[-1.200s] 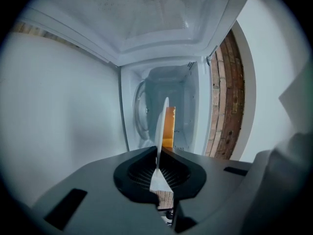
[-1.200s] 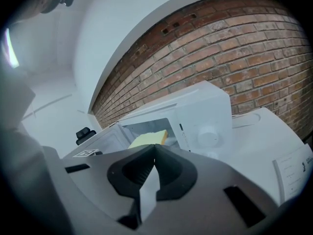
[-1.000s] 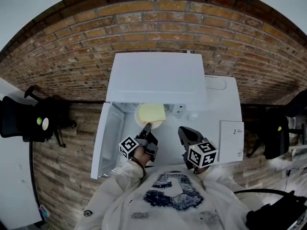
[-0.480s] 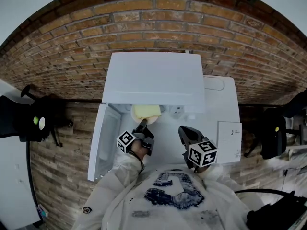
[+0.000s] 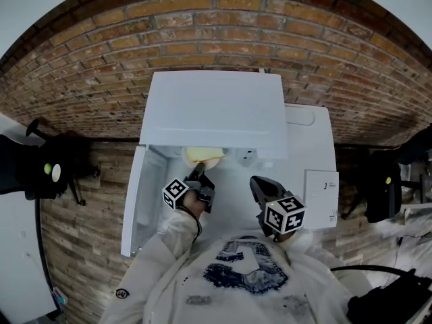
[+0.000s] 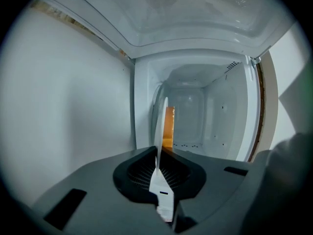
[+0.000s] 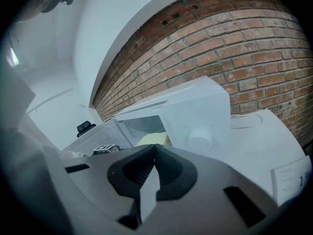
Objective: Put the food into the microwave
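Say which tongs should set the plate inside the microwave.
Left: the left tongs grip the plate at the microwave mouth; the right tongs sit shut and empty, short of it.

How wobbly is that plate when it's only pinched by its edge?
Probably stiff: the plate shows as a straight thin line beyond the left gripper, with no sag. It may tip easily, since only its rim is pinched. The flat yellow food looks light, yet could slide if the plate tilts.

microwave [image 5: 216, 113] white | food [image 5: 204, 154] pale yellow | plate [image 6: 160, 126] white | wall [image 5: 202, 32] red-brown brick
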`<state>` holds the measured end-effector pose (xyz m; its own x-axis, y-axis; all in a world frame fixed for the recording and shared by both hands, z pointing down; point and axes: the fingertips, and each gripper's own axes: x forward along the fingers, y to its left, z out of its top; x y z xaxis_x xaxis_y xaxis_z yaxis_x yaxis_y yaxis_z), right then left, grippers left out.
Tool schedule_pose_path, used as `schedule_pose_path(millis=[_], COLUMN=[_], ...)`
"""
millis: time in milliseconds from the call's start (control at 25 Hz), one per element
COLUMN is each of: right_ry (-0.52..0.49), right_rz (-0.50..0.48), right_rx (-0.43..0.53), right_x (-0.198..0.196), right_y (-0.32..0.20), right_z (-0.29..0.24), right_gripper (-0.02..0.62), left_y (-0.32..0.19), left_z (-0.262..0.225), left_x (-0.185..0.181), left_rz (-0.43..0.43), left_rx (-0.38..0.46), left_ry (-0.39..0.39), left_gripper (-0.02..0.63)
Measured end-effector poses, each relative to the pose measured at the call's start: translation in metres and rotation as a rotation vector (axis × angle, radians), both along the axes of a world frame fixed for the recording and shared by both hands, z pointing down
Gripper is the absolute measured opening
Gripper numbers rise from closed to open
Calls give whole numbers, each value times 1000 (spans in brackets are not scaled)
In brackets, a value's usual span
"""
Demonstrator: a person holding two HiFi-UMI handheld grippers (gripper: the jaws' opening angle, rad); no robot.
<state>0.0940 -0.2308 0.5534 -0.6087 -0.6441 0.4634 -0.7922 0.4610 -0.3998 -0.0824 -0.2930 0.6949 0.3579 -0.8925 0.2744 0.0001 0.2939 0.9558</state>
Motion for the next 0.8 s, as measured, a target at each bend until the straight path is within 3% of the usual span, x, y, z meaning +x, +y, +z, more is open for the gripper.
schedule_pose_path(millis=[320, 800], right_ry=[-1, -5], right_rz=[1, 11], right_rx=[-13, -22], right_x=[0, 0], right_y=[-3, -6], right_z=[4, 6], right_gripper=[14, 14], left_y=[-13, -28], left_z=[7, 9], left_x=[-2, -1], left_rz=[-18, 10], left_rx=[-29, 2], left_ry=[13, 18], left_gripper=[21, 21])
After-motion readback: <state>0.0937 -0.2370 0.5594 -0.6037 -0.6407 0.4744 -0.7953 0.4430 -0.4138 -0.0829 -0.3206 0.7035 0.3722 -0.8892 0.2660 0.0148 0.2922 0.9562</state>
